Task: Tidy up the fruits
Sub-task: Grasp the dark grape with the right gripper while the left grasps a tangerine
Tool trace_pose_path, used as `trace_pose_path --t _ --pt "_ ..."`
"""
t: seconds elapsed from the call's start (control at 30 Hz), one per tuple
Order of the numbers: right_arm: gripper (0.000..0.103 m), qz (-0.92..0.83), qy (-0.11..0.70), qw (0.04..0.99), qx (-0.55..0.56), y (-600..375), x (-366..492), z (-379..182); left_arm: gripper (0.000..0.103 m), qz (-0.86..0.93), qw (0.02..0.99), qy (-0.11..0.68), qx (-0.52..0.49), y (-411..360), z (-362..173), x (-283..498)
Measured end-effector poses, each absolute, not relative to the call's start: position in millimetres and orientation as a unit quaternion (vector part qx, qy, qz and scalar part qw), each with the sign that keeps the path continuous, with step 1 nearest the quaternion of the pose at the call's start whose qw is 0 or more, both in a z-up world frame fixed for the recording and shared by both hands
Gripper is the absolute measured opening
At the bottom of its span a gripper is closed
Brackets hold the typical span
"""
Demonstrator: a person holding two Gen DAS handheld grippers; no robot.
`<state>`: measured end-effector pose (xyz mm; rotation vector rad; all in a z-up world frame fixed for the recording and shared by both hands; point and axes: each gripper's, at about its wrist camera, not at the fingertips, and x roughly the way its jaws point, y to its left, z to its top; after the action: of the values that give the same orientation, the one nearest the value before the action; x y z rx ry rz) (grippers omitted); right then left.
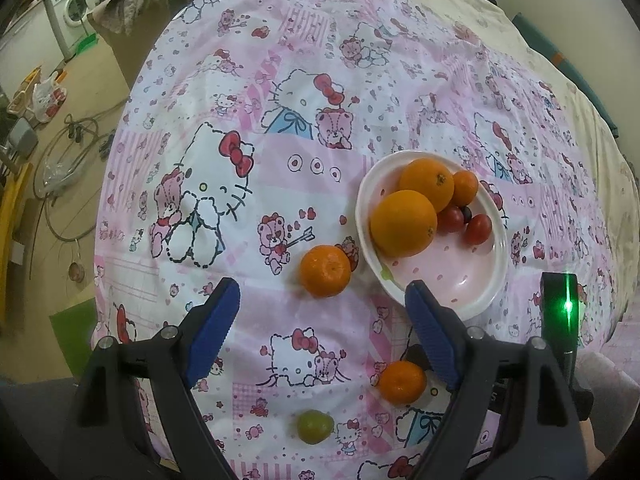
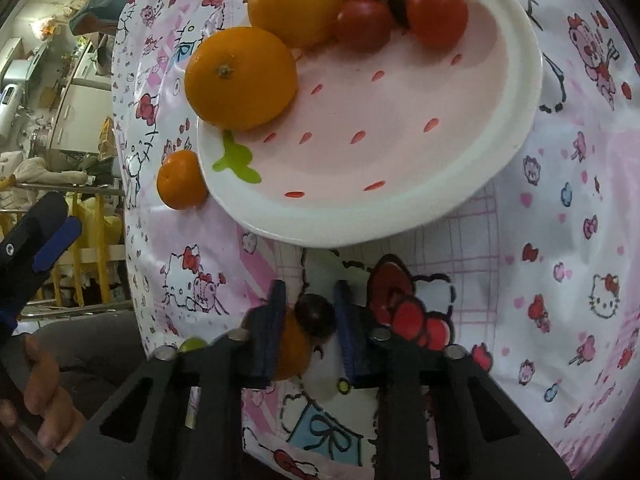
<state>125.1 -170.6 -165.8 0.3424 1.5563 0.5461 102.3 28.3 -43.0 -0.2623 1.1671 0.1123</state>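
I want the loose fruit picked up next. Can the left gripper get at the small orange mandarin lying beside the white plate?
Probably yes. The left gripper is open, and the small orange mandarin lies just ahead between its blue fingers, nothing between them; only the white plate sits close alongside.

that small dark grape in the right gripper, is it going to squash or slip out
The grape is round and glossy, so it could slip between the right gripper's narrow blue pads. It looks small and soft-skinned, so a hard squeeze may bruise it. Released on the plate, it would probably roll.
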Motion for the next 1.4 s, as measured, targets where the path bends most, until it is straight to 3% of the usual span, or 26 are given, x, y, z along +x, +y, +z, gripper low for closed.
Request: trace_pose_path --t 0.43,0.7,1.0,1.07,1.4 --pt "0.019 0.23 0.657 0.694 0.183 -206.9 127.4 -142.7 0.082 0.048 0.818 0.564 -0.105 21.8 -54.0 99.8" --pt "0.019 0.204 0.638 0.713 0.208 -245.2 125.0 -132.5 0.082 -0.057 0.764 0.642 -0.022 -50.5 -98.2 94.0" --pt "0.019 0.19 0.628 0.722 0.218 -269.7 120.8 -128.0 0.051 -0.095 0.739 0.667 0.032 -94.5 -124.8 92.0" --pt "0.019 0.19 0.625 0.724 0.221 -273.4 121.0 -126.2 0.037 -0.105 0.737 0.667 0.028 -98.6 -124.4 92.1" --pt "0.019 0.194 0.617 0.729 0.226 -277.2 120.4 -120.5 0.036 -0.108 0.747 0.656 0.016 -98.2 -111.8 88.9"
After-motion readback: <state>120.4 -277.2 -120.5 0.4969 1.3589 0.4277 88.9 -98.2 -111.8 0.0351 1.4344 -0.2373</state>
